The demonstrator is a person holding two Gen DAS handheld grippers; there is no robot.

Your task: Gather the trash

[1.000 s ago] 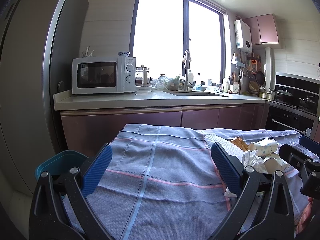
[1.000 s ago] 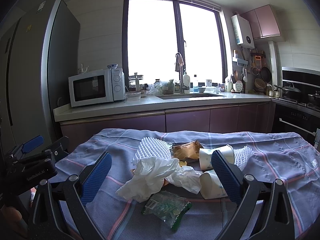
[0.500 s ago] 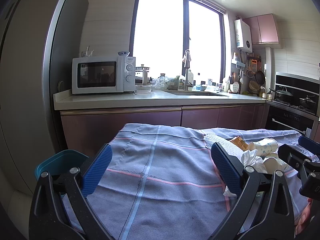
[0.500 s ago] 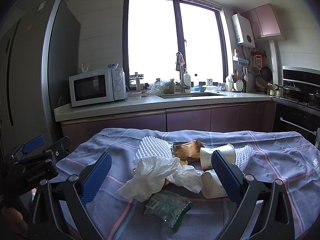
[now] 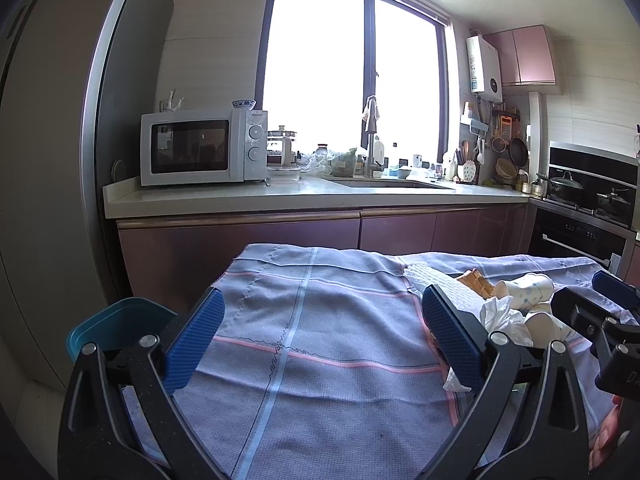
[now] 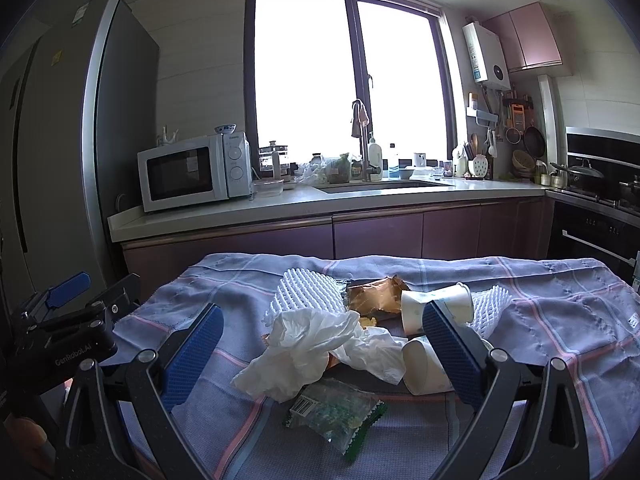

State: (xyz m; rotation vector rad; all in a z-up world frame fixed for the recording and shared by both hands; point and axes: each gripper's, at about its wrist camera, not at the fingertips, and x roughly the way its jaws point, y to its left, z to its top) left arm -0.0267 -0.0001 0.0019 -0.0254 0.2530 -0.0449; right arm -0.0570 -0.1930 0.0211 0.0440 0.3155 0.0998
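- Right, both grippers hang over the cloth-covered counter (image 6: pixel 560 320), and neither one holds anything.
- Left gripper (image 5: pixel 320 336): its blue-padded fingers (image 5: pixel 196 336) stand wide apart above a bare stretch of the grey-blue checked cloth (image 5: pixel 320 300), toward the counter's left edge.
- Right gripper (image 6: pixel 320 352): fingers (image 6: pixel 450 352) spread wide too, framing the trash heap without touching it.
- The heap sits mid-counter: a crumpled white tissue (image 6: pixel 312 344) in the middle, a green snack wrapper (image 6: pixel 336 412) nearest the front edge, just below the tissue.
- Behind the tissue, a white foam net sleeve (image 6: pixel 308 294) lies beside a brown crinkled wrapper (image 6: pixel 374 296).
- Two paper cups on their sides: one (image 6: pixel 436 306) next to the brown wrapper, the other (image 6: pixel 420 368) closer in, partly behind the right finger.
- A second foam net (image 6: pixel 492 306) pokes out past the far cup.
- Off the counter's left edge, a teal bin (image 5: pixel 116 320) shows low down, its rim open.
- From the left view, the heap (image 5: pixel 504 308) lies off to the right, with the right gripper's body alongside it.
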